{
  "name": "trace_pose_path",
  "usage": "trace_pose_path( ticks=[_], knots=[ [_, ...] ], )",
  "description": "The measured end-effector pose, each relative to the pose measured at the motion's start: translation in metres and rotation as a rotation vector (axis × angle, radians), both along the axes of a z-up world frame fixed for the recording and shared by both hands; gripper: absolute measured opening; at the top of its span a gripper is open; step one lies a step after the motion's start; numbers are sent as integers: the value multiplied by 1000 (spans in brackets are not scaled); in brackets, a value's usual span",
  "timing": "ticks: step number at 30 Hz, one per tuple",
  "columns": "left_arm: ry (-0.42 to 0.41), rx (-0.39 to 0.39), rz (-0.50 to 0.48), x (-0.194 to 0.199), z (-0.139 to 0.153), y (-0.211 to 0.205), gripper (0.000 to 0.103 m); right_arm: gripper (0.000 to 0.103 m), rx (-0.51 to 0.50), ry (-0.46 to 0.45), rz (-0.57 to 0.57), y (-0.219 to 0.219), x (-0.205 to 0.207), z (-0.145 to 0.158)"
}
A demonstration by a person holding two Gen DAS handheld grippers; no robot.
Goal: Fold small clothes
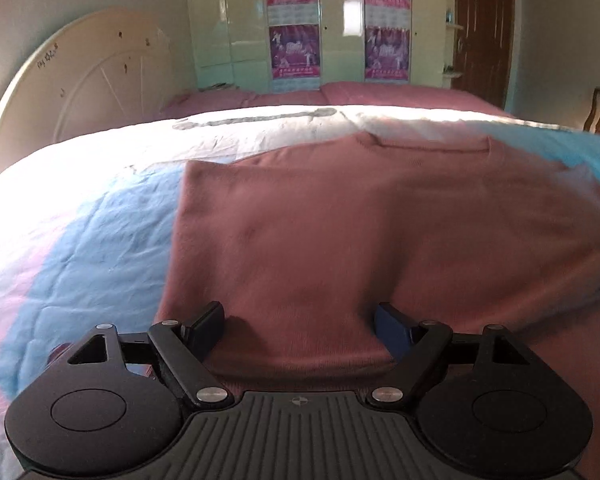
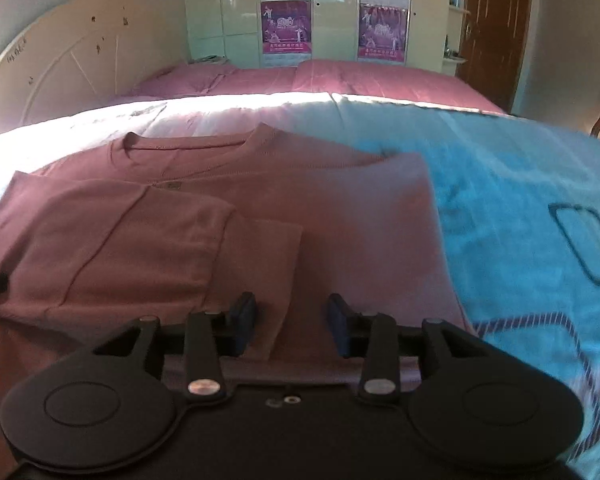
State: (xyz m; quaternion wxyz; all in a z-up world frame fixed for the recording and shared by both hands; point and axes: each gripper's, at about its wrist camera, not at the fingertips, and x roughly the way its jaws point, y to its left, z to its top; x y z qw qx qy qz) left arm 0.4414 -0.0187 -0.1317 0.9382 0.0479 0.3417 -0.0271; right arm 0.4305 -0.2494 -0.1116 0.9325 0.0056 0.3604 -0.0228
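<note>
Right wrist view: right hand-held gripper (image 2: 292, 322) half-open, seemingly empty, over the pink shirt (image 2: 228, 216); left hand-held gripper (image 1: 300, 330) wide.

Home bedroom — bed (image 1: 80, 208) with headboard (image 1: 80, 80), wardrobe (image 1: 340, 20), wooden door (image 1: 484, 28)

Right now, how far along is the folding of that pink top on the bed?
Partly done. The pink top lies flat on the blue bedspread, both sides and one sleeve folded in. Neither hand-held gripper, left or right, holds cloth. The bottom-to-collar fold remains.
</note>
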Motion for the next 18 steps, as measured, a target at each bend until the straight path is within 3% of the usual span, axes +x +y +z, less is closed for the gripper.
trace_pose_path(
  ticks=[7, 8, 9, 10, 18],
  knots=[
    [30, 2, 75, -15, 3, 0, 81, 37, 25, 11, 71, -6, -16, 3],
    [32, 6, 80, -13, 3, -3, 81, 32, 42, 16, 94, -5, -17, 4],
    [34, 4, 88, -14, 2, -3, 82, 17, 54, 19, 118, -3, -17, 5],
    [35, 3, 95, -14, 2, -3, 82, 11, 64, 18, 145, -2, -17, 5],
    [43, 28, 95, -16, 5, 1, 84, 8, 114, 13, 153, -16, -27, 12]
  ],
)
